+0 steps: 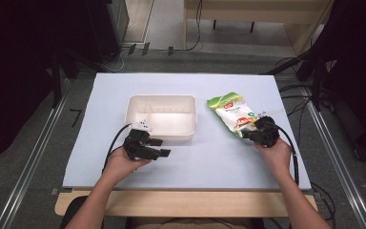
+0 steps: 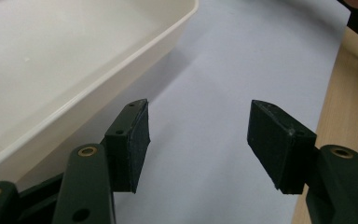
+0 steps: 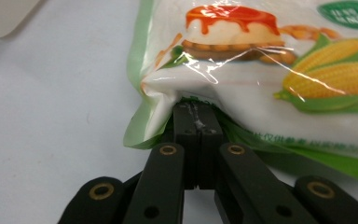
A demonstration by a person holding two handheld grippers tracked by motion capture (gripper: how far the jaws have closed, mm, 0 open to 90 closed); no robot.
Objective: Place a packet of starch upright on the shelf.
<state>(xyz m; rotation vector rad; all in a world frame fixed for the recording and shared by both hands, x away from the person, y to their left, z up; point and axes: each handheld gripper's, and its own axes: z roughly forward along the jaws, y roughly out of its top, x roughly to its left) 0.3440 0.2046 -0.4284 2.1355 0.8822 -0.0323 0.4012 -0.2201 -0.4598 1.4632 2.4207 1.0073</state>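
A green and white snack bag [image 1: 231,112] with corn and cake pictures lies right of the middle of the table. My right gripper [image 1: 255,132] is at its near end. In the right gripper view the jaws are pressed together, and the bag [image 3: 261,70] crumples over their tips [image 3: 198,109], which pinch its lower edge. A white plastic tub [image 1: 161,98] stands empty at the centre. My left gripper [image 1: 164,147] rests just in front of the tub's near left corner. It stands open [image 2: 198,140] with nothing between its pads, the tub's wall [image 2: 98,79] beside its left finger.
The light blue table sheet [image 1: 205,162] has bare space in front of the tub and between the two hands. The wooden table edge [image 2: 345,84] runs close to the left gripper's right finger. Cables and dark stands surround the table.
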